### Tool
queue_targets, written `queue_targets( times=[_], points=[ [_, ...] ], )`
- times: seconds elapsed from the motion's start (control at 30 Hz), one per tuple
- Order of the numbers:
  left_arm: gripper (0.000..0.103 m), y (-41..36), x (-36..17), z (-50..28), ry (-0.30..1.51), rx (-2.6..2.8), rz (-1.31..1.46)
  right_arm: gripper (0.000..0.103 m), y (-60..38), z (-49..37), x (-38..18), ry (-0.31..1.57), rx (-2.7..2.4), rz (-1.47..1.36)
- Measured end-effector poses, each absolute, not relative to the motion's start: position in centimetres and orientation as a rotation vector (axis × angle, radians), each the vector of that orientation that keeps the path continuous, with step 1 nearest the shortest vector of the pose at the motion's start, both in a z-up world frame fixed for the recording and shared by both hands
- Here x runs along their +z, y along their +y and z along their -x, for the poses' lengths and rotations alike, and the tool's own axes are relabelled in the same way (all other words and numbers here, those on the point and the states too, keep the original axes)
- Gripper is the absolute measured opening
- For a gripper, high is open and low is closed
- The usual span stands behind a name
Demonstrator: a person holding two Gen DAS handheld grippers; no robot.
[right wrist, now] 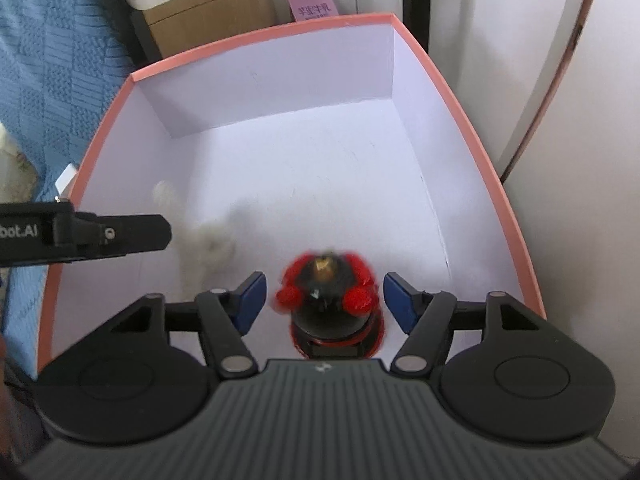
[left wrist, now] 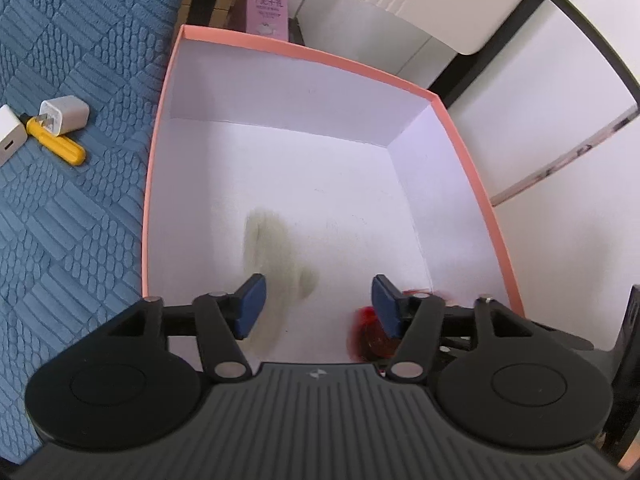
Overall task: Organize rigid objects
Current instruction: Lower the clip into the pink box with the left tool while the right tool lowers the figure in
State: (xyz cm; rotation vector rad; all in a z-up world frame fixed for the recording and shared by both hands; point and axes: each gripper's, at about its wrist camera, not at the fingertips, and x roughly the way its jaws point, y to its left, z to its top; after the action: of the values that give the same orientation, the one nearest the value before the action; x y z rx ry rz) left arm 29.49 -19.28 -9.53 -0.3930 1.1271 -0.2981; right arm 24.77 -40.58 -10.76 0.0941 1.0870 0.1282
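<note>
A pink-rimmed box (left wrist: 472,148) with a white inside lies on a blue textured mat; it also shows in the right wrist view (right wrist: 480,152). A red and black toy (right wrist: 328,300) is inside it, blurred, between my right gripper's (right wrist: 325,302) open fingers without touching them. The toy shows partly behind my left gripper's right finger (left wrist: 366,328). A pale blurred object (left wrist: 276,276) is in the box below my left gripper (left wrist: 318,302), which is open; the object also shows in the right wrist view (right wrist: 208,244).
On the mat left of the box lie a white plug adapter (left wrist: 64,115), a yellow-handled tool (left wrist: 60,144) and a white charger (left wrist: 8,134). A pink carton (left wrist: 267,4) and cardboard box (right wrist: 208,12) stand behind the box. My left gripper's finger (right wrist: 120,234) reaches over the box's left rim.
</note>
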Motion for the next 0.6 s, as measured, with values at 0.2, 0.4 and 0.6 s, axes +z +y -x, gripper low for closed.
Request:
queue_targets(
  times=[0.2,0.4,0.6],
  points=[
    [0.074,-18.7,-8.0,-28.6,1.094,-0.290,0.377,0.073,-40.7,-24.3,-9.5,1.071,0.118,-0.107],
    [0.074,-17.3,-5.3,-27.2,1.029,-0.279,0.379,0.073,-40.3,-22.7,-6.6,1.017,0.116,-0.111],
    [0.074,-15.7,-2.0,-25.0,0.951,-0.272,0.360,0.073,-39.4,-21.1,-3.0,0.947,0.117,-0.120]
  ],
)
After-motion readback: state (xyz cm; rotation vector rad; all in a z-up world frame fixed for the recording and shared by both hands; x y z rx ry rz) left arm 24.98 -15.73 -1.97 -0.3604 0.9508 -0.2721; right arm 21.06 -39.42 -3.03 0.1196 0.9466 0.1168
